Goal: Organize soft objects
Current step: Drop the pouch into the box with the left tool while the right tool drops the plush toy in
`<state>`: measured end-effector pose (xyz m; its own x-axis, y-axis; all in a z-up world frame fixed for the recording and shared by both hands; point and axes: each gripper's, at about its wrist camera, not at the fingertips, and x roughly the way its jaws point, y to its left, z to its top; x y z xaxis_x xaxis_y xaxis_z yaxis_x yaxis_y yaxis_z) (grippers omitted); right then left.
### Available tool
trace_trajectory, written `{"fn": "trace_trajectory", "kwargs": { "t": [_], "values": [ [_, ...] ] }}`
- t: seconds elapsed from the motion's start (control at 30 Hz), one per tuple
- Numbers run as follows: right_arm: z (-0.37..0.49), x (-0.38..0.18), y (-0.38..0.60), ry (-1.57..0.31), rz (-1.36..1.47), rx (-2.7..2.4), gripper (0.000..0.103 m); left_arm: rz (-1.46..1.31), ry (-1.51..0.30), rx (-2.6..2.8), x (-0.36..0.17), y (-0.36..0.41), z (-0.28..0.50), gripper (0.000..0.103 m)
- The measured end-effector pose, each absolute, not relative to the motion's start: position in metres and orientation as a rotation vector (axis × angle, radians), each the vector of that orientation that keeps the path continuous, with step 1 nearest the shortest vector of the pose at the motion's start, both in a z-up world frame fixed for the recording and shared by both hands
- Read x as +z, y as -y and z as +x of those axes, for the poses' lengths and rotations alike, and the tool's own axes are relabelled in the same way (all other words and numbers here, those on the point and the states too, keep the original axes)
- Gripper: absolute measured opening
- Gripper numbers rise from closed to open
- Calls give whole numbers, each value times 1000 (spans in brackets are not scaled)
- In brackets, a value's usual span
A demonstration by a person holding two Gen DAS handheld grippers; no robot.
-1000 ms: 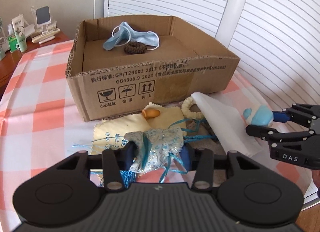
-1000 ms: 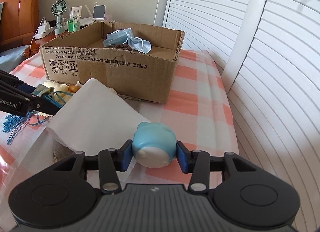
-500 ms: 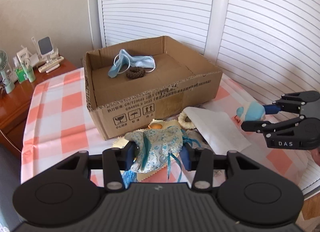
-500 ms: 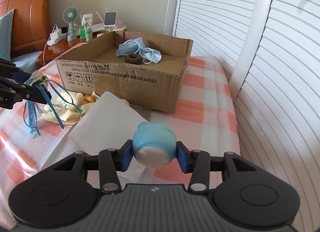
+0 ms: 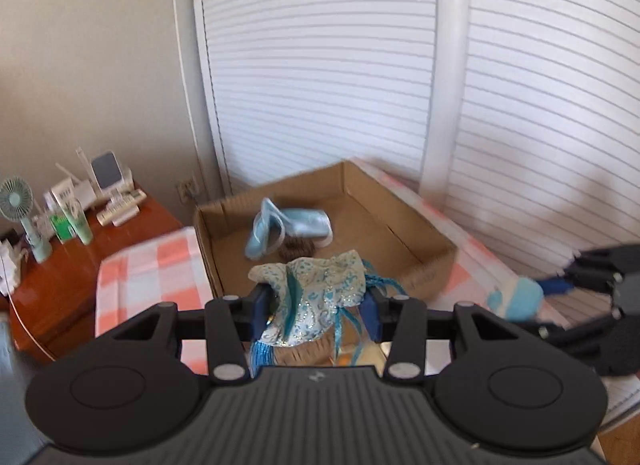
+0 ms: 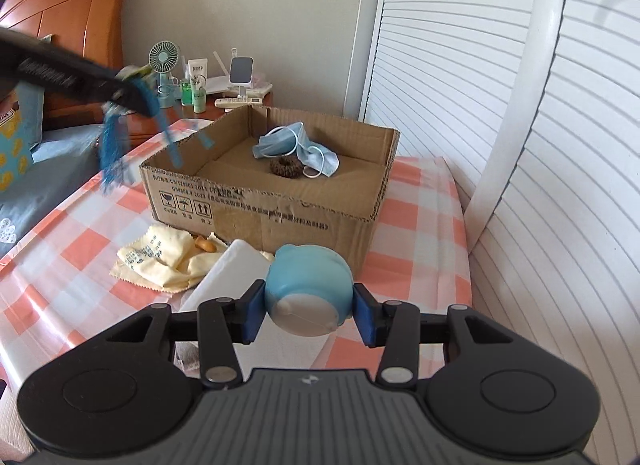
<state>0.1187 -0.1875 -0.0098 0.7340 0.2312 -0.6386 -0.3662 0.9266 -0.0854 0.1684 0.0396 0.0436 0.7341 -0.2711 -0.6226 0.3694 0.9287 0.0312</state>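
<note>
My left gripper (image 5: 316,311) is shut on a blue-and-white fabric pouch (image 5: 316,293) with blue tassels, held high above the near wall of the cardboard box (image 5: 416,225). In the right wrist view the left gripper (image 6: 132,99) hangs at upper left with tassels (image 6: 112,153) dangling. My right gripper (image 6: 308,315) is shut on a light-blue soft toy (image 6: 308,285), held above the table in front of the box (image 6: 272,217). Inside the box lie a blue face mask (image 6: 296,145) and a brown hair scrunchie (image 6: 286,165).
On the checked tablecloth (image 6: 80,233) in front of the box lie a yellow cloth (image 6: 160,257), a small orange item (image 6: 204,244) and a white folded sheet (image 6: 232,269). A wooden nightstand (image 5: 100,233) with a fan and bottles stands at left. Slatted doors (image 6: 520,105) are at right.
My left gripper has risen with the pouch from table level to above the box. My right gripper has lifted the blue toy and moved it closer to the box.
</note>
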Motion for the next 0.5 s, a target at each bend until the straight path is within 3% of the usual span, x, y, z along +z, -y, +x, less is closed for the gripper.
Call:
{"fn": "trace_trajectory", "kwargs": {
  "t": [0.23, 0.3, 0.33, 0.5],
  "values": [
    [121, -3, 179, -646, -223, 345, 51, 168, -607, -311, 57, -23, 227, 49],
    [123, -2, 178, -642, -223, 346, 51, 168, -611, -295, 53, -19, 243, 74],
    [125, -2, 178, -641, -222, 345, 51, 158, -614, -284, 49, -18, 250, 93],
    [128, 0, 177, -637, -220, 341, 51, 138, -664, -199, 27, -18, 262, 96]
  ]
}}
